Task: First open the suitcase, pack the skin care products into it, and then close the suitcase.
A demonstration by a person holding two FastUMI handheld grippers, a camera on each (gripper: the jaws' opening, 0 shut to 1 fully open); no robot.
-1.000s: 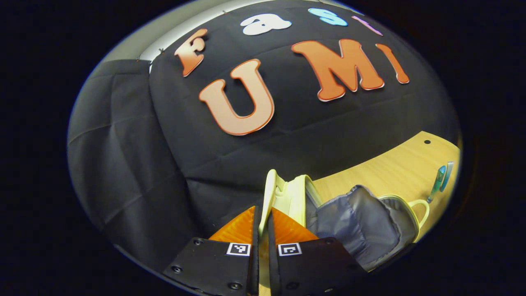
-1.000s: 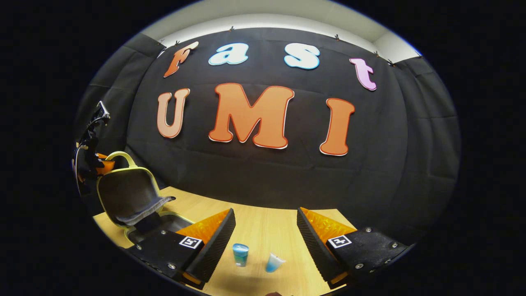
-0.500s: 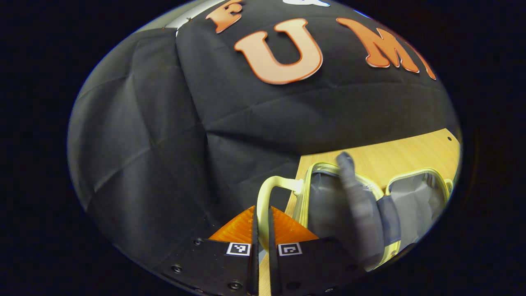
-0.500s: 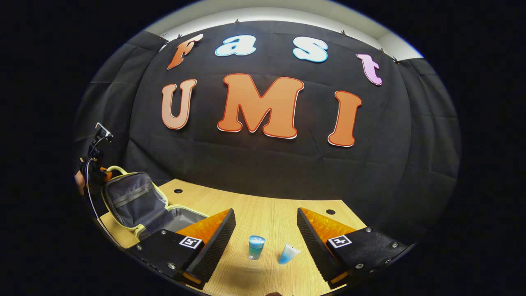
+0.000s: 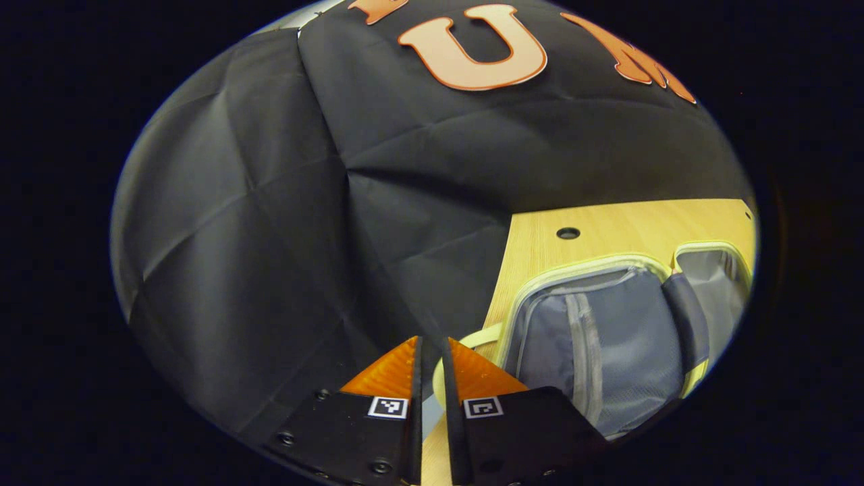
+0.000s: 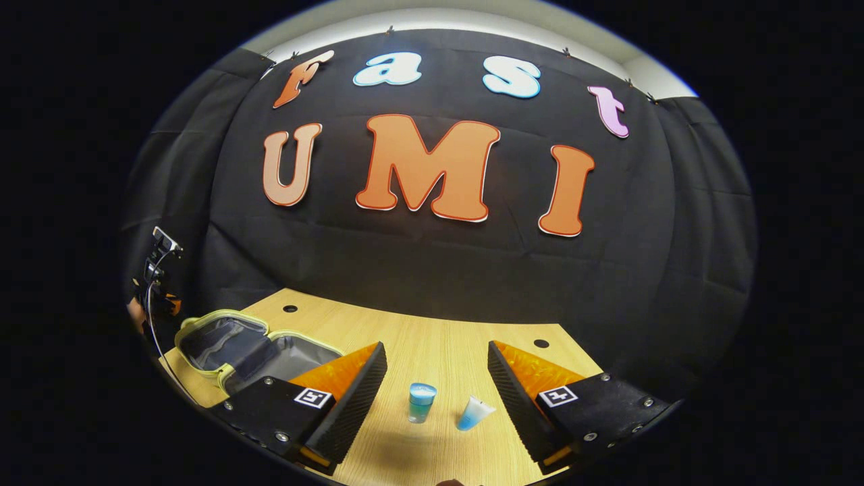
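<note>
Suitcase (image 6: 253,347) lies open at the counter's (image 6: 439,337) left edge; left gripper (image 5: 432,368) pinches its handle (image 5: 466,337), right gripper's (image 6: 437,378) jaws spread.

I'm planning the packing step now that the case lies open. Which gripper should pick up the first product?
Right. The right gripper is open with the jar and tube just ahead between its fingers. The left gripper looks nearly shut around the suitcase handle.

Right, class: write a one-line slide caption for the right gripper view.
Open right hand-held gripper hovers above a blue jar and blue tube on the wooden table, suitcase lying open alongside.
</note>
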